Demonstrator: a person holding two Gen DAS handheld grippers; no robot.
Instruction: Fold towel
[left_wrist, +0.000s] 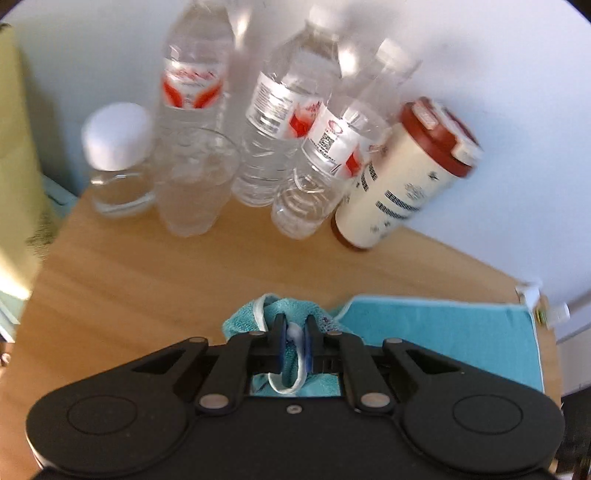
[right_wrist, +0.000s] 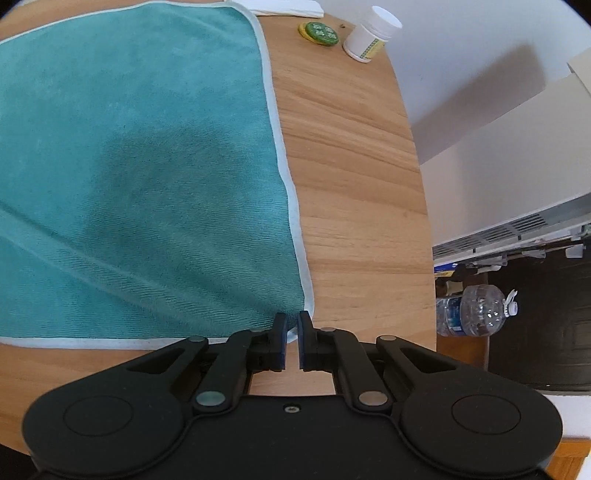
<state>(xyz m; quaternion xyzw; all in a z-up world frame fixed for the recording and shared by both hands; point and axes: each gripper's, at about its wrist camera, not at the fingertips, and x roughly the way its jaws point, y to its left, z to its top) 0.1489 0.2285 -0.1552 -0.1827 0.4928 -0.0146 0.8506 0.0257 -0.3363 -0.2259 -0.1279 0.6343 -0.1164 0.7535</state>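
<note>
Towel (right_wrist: 140, 177) folding is starting: left gripper (left_wrist: 294, 334) is pinching one corner; right gripper (right_wrist: 292, 334), jaws narrowly parted, is needing to close on the near corner.

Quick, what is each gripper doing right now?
Left gripper: closed on a bunched corner of the teal towel.
Right gripper: narrowly open at the towel's near corner, gripping nothing.

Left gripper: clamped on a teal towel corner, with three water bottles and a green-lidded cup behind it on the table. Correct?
Not quite: the cup's lid is red-brown, not green, as the left wrist view shows. The rest holds: the left gripper is clamped on a bunched corner of the teal towel, with three water bottles and the cup behind it on the table.
</note>
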